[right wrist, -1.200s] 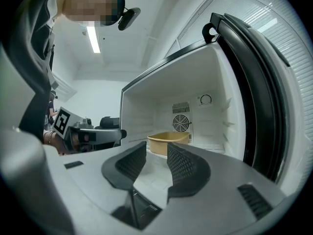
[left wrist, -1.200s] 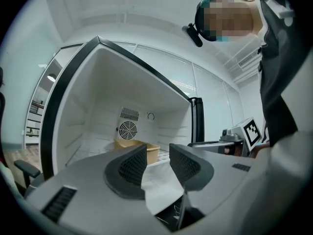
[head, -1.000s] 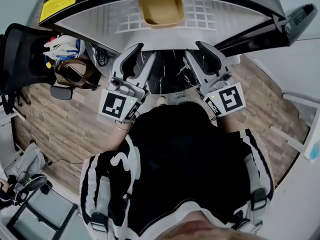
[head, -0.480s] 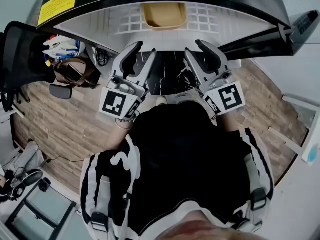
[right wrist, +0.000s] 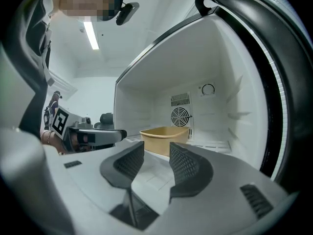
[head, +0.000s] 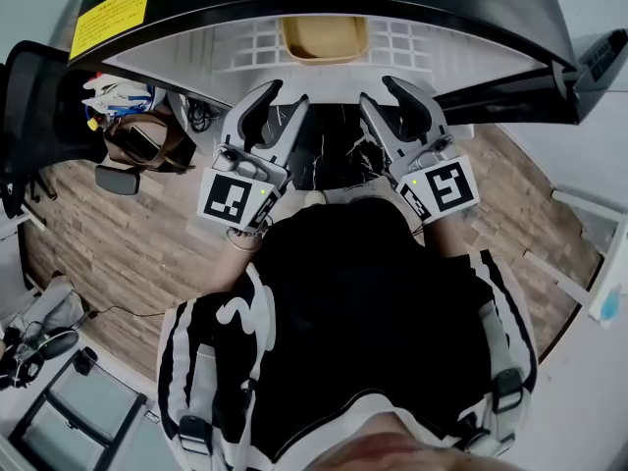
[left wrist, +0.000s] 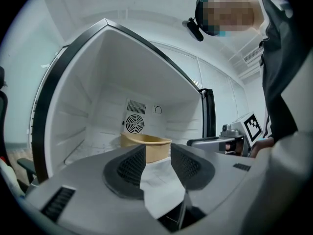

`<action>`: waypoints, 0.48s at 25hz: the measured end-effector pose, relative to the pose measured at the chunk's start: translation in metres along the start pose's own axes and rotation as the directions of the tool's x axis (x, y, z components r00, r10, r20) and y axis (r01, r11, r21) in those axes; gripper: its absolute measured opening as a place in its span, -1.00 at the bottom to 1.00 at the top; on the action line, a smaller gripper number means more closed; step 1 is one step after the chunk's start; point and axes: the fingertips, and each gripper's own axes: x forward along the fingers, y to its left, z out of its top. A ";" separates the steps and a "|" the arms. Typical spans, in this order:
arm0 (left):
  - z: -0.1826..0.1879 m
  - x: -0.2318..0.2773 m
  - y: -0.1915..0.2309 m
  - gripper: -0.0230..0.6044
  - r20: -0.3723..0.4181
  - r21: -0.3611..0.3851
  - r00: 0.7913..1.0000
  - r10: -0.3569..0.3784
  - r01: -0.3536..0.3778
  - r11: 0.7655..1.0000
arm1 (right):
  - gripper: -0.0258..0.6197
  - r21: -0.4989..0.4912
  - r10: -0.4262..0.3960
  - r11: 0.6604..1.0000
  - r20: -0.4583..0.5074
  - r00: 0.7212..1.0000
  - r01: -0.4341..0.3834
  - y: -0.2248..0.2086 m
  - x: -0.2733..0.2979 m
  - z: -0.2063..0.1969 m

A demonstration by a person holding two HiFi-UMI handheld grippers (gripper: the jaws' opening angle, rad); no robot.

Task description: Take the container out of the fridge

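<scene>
Two claws, one container, one fridge, listed from the nearest outward.

Item 1, left claw (head: 282, 104): centre-left of the head view, pointing level toward the top of the frame. Its jaws stand well apart and have just been opening. Nothing is gripped, and only bare air and the shelf ahead show between the pads.

Item 2, right claw (head: 385, 96): centre-right of the head view, beside the first and about level with it. Its jaws are likewise spread and have just been opening, and it is empty.

Item 3, fridge (head: 461, 13): door open, filling the upper part of the frame, with a white shelf (head: 250, 43) inside.

Item 4, container (head: 324, 35): a tan open tub on that shelf at upper centre, well apart from both claws. It lies straight ahead of them and between their two lines. Each gripper view frames it in the gap of its own jaws. Its long axis appears to run across the frame, side to side. Neither claw is clearly nearer, so a reach from both sides looks likely.

Item 5, fan grille (left wrist: 133, 124): on the back wall, behind the tub.
</scene>
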 end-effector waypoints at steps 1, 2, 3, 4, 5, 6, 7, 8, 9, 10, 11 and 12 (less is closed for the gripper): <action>-0.001 0.001 0.001 -0.46 -0.001 -0.003 1.000 0.002 -0.002 1.000 | -0.45 0.000 0.001 1.000 -0.004 1.000 -0.001 -0.001 0.001 -0.001; -0.001 0.002 0.001 -0.46 -0.003 -0.005 1.000 0.004 -0.004 1.000 | -0.45 -0.001 0.002 1.000 -0.008 1.000 -0.002 -0.001 0.002 -0.001; -0.002 0.002 0.002 -0.45 -0.004 -0.007 1.000 0.005 -0.005 1.000 | -0.44 -0.003 0.003 1.000 -0.013 1.000 -0.003 -0.002 0.003 -0.002; -0.002 0.003 0.003 -0.45 -0.006 -0.008 1.000 0.007 -0.007 1.000 | -0.44 -0.006 0.005 1.000 -0.017 1.000 -0.005 -0.002 0.004 -0.003; -0.003 0.004 0.004 -0.45 -0.010 -0.010 1.000 0.009 -0.009 1.000 | -0.44 -0.008 0.007 1.000 -0.020 1.000 -0.007 -0.003 0.006 -0.003; -0.003 0.004 0.005 -0.45 -0.015 -0.012 1.000 0.011 -0.011 1.000 | -0.44 -0.010 0.008 1.000 -0.023 1.000 -0.009 -0.003 0.007 -0.004; -0.004 0.005 0.006 -0.45 -0.019 -0.014 1.000 0.013 -0.013 1.000 | -0.44 -0.011 0.010 1.000 -0.026 1.000 -0.010 -0.004 0.008 -0.004; -0.005 0.006 0.007 -0.45 -0.021 -0.014 1.000 0.016 -0.016 1.000 | -0.43 -0.010 0.011 1.000 -0.030 0.999 -0.012 -0.004 0.010 -0.005; -0.006 0.007 0.008 -0.45 -0.024 -0.014 1.000 0.019 -0.019 1.000 | -0.43 -0.010 0.012 1.000 -0.034 0.999 -0.012 -0.005 0.011 -0.006; -0.007 0.008 0.010 -0.45 -0.029 -0.015 0.999 0.022 -0.022 1.000 | -0.43 -0.009 0.013 1.000 -0.037 0.999 -0.013 -0.006 0.012 -0.006; -0.009 0.009 0.011 -0.44 -0.034 -0.016 0.999 0.024 -0.024 1.000 | -0.42 -0.008 0.013 1.000 -0.039 0.999 -0.013 -0.007 0.014 -0.007; -0.010 0.010 0.012 -0.44 -0.038 -0.016 0.999 0.025 -0.026 1.000 | -0.41 -0.008 0.013 1.000 -0.040 0.999 -0.014 -0.008 0.015 -0.007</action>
